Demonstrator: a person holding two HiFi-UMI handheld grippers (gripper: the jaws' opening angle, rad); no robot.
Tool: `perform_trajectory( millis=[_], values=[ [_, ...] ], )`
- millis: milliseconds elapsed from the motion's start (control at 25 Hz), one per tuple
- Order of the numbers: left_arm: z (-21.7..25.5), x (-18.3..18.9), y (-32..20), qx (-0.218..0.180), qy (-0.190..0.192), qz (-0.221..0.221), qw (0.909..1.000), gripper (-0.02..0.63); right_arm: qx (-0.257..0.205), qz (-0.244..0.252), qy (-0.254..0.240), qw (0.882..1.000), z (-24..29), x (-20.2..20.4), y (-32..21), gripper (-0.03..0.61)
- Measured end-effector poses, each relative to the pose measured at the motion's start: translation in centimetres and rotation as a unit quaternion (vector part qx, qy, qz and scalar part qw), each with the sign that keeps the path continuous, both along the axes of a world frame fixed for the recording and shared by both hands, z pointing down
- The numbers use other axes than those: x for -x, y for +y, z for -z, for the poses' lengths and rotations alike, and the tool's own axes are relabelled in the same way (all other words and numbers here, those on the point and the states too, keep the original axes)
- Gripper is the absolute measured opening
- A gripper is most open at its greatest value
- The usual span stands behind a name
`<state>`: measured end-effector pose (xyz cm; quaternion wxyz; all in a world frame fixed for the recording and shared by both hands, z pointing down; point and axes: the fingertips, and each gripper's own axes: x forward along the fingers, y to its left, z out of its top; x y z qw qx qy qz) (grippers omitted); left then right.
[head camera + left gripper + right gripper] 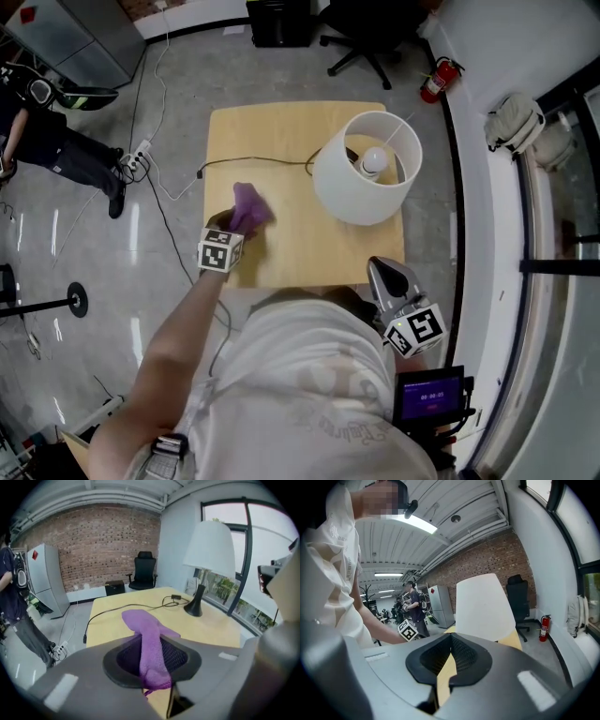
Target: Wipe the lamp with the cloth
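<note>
A purple cloth (250, 206) (140, 620) is pinched in my left gripper (238, 223) (153, 644), which is shut on it and held above the left half of the wooden table (281, 131). The cloth's free end sticks out past the jaws and droops over them. The lamp (366, 169) (209, 550) (482, 606), with a white shade and a dark base (193, 607), stands at the table's right side, apart from the cloth. My right gripper (388, 277) (450, 652) hangs near the table's front right corner, shut and with nothing in it, pointing at the shade.
The lamp's black cord (253, 161) runs across the table and off its left edge to a power strip (137, 159) on the floor. An office chair (366, 42) and a fire extinguisher (437, 80) stand beyond the table. A person (56, 141) stands at the far left.
</note>
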<state>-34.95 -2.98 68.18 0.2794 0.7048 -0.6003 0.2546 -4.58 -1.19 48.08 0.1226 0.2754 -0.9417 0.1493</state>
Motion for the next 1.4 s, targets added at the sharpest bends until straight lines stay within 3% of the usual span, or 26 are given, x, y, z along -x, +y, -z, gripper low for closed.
perform_trajectory(
  millis=[200,320,480,840,960,1120,1400],
  values=[
    [6.5,-0.1,0.0,-0.082,0.048,-0.006,0.9955,0.097,-0.013,0.003,-0.008,1.000,0.1,3.0,0.5,0.014],
    [10.5,-2.0,-0.5,-0.127,0.065,-0.002,0.9897,0.097,-0.019,0.005,-0.012,1.000,0.8,2.2,0.1,0.014],
    [15.3,-3.9,-0.6,-0.175,0.061,-0.011,0.9825,0.097,-0.028,-0.002,-0.013,1.000,1.5,1.4,0.0,0.014],
    [20.4,-11.5,-0.1,-0.230,0.092,-0.055,0.9672,0.097,-0.031,-0.021,-0.023,0.999,1.8,-2.8,0.6,0.014],
    [22.0,-12.1,-0.7,-0.246,0.103,-0.070,0.9612,0.097,-0.027,-0.032,-0.026,0.999,1.7,-2.5,0.9,0.014],
    [24.7,-11.6,-2.4,-0.277,0.119,-0.075,0.9505,0.097,-0.024,-0.038,-0.021,0.999,1.6,-1.5,1.5,0.014],
    [30.1,-12.6,-6.8,-0.339,0.158,-0.089,0.9231,0.097,-0.026,-0.048,-0.005,0.999,2.1,-1.6,1.9,0.014]
  ],
)
